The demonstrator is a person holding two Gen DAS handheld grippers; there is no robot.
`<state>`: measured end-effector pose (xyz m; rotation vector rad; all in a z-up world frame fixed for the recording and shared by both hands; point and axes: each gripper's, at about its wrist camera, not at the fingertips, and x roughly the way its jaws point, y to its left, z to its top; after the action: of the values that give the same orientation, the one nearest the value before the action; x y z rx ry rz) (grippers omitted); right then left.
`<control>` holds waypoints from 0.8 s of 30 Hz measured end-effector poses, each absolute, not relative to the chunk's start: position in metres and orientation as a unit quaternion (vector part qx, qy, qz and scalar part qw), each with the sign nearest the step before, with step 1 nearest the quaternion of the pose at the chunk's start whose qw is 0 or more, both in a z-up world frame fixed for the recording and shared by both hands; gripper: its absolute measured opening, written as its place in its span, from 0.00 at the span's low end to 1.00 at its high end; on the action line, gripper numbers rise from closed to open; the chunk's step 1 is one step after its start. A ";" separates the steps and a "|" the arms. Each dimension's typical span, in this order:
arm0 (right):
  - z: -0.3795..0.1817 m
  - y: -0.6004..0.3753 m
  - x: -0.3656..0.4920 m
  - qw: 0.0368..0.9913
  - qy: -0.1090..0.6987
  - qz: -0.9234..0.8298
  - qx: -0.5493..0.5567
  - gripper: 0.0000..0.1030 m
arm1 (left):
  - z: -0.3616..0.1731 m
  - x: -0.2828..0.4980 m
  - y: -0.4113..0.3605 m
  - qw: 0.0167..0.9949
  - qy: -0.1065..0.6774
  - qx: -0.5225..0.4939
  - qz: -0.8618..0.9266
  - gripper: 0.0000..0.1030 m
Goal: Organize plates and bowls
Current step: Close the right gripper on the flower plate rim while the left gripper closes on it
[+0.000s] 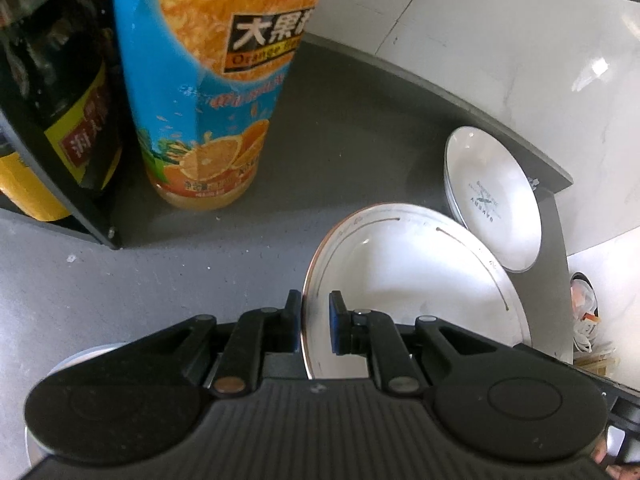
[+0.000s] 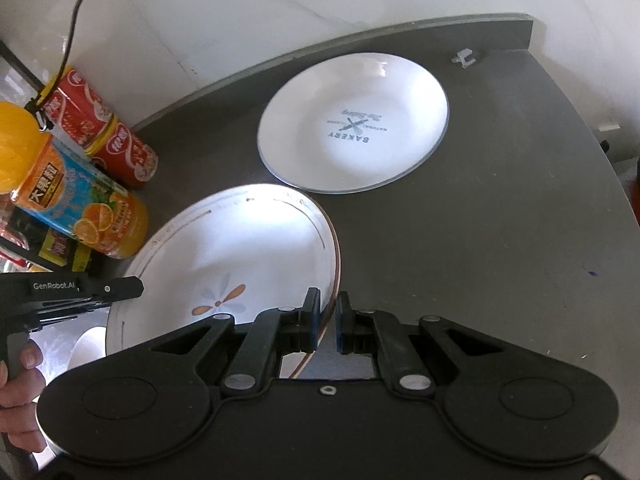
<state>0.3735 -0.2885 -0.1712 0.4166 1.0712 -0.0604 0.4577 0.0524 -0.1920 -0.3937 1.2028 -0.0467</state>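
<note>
Fingers first: the blue pads (image 1: 335, 322) of the left gripper (image 1: 314, 320) are clamped on the rim of the flower-patterned plate (image 1: 404, 280), low centre of the left wrist view, one pad on either face of the edge. The right gripper (image 2: 328, 320) matches it, low centre of its own view, its pads (image 2: 313, 320) pinched on the opposite rim of the same plate (image 2: 224, 256). So it's a two-sided hold, and the plate sits tilted between them, apparently clear of the grey table (image 2: 500, 240).

The person's hand (image 2: 18, 380) on the left gripper's handle shows at lower left of the right wrist view.

This plate looks like glazed ceramic: stiff, fairly heavy, slick and breakable. A thin rim pinch can slip, so I'd judge opposite edges, held level, to be the safe grip.

Further out, the white BAKERY dish (image 2: 352, 124) lies upper centre of the right view, a likely stacking spot; in the left view it (image 1: 494, 200) looks stacked on others, though I can't be sure. Beyond, at the left edge, stand the orange juice bottle (image 1: 208, 92) and a red can (image 2: 104, 128).
</note>
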 end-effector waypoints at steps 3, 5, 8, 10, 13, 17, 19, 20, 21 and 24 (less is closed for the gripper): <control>-0.170 -0.287 0.373 0.842 0.503 -0.022 0.195 0.07 | -0.190 0.456 0.058 0.804 0.561 -0.196 -0.019 0.12; -0.168 -0.286 0.372 0.844 0.500 -0.020 0.194 0.07 | -0.190 0.455 0.061 0.804 0.560 -0.200 -0.018 0.11; -0.165 -0.284 0.370 0.845 0.497 -0.017 0.196 0.07 | -0.187 0.453 0.067 0.806 0.555 -0.204 -0.019 0.11; -0.162 -0.282 0.369 0.847 0.495 -0.013 0.194 0.07 | -0.184 0.450 0.069 0.808 0.552 -0.207 -0.019 0.11; -0.155 -0.277 0.367 0.850 0.492 -0.005 0.188 0.07 | -0.176 0.444 0.076 0.810 0.548 -0.210 -0.020 0.11; -0.145 -0.265 0.366 0.853 0.490 0.012 0.178 0.08 | -0.167 0.435 0.084 0.812 0.545 -0.210 -0.016 0.11; -0.142 -0.258 0.367 0.855 0.489 0.023 0.173 0.08 | -0.162 0.431 0.091 0.812 0.544 -0.210 -0.013 0.11; -0.140 -0.254 0.368 0.856 0.488 0.028 0.170 0.08 | -0.161 0.430 0.093 0.812 0.544 -0.211 -0.009 0.11; -0.139 -0.250 0.369 0.857 0.487 0.034 0.165 0.08 | -0.160 0.428 0.096 0.812 0.544 -0.211 -0.005 0.11; -0.136 -0.240 0.370 0.856 0.489 0.047 0.160 0.08 | -0.157 0.421 0.105 0.814 0.544 -0.205 0.007 0.11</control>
<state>0.3702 -0.2398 -0.1361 0.3363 1.0277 0.0978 0.4210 0.1052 -0.1569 -0.4378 1.1602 0.0145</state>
